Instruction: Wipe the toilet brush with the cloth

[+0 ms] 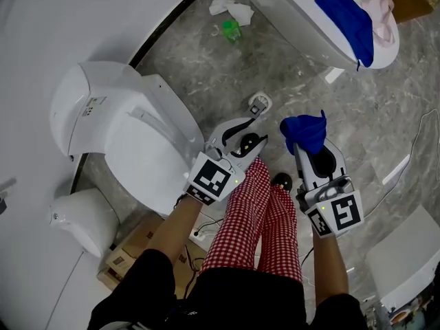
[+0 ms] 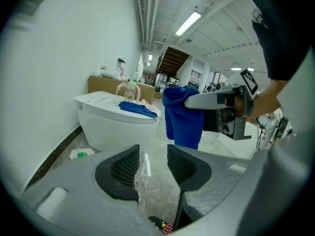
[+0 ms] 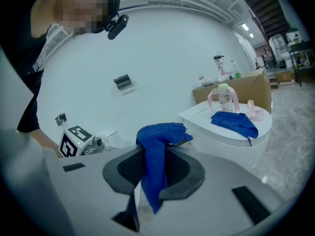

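Hanging clamped in jaws of right gripper (image 1: 306, 150), blue cloth (image 1: 306, 130) at 3 o'clock of left gripper (image 1: 242, 135); left jaws wide apart, empty; toilet (image 1: 137, 136) at 9 o'clock; second toilet (image 1: 289, 12), spare blue cloth (image 1: 347, 19) on lid, at 1 o'clock; checked trousers (image 1: 254, 212) between grippers.

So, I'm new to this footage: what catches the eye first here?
A bright blue cloth clamped in the right gripper, mid-frame in the head view. Then the person's red checked trousers below it, and the white toilet at left.
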Demonstrator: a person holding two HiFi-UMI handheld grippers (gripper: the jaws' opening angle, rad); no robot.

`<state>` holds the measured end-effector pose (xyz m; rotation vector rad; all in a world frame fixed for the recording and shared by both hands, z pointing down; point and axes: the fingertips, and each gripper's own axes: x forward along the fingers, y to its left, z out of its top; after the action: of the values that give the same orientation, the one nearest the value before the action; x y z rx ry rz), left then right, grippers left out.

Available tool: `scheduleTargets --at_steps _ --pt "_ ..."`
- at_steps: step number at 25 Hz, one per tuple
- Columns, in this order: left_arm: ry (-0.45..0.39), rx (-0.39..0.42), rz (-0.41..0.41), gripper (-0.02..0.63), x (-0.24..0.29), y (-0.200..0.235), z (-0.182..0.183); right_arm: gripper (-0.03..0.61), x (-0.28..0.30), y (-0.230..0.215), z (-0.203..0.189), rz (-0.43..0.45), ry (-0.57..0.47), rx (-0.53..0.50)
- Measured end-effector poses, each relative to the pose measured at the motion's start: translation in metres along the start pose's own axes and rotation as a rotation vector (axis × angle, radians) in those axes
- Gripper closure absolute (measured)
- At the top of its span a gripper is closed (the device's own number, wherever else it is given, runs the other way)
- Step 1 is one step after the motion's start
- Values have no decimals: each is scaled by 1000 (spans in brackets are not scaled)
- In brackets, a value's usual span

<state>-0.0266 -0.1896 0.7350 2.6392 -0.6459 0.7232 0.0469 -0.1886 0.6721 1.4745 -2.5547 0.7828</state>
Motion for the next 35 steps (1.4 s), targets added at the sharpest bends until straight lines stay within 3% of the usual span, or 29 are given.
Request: scheduleTargets --at_steps 4,12,19,35 --pt "7 -44 4 451 5 2 -6 502 2 -5 -8 -8 13 6" --pt "59 -30 -7 445 16 3 -25 502 15 -10 -24 19 58 -27" --pt "84 -64 1 439 24 10 -41 502 22 -8 -23 69 19 -4" --pt "149 -65 1 436 45 25 -66 502 28 -21 -42 29 42 20"
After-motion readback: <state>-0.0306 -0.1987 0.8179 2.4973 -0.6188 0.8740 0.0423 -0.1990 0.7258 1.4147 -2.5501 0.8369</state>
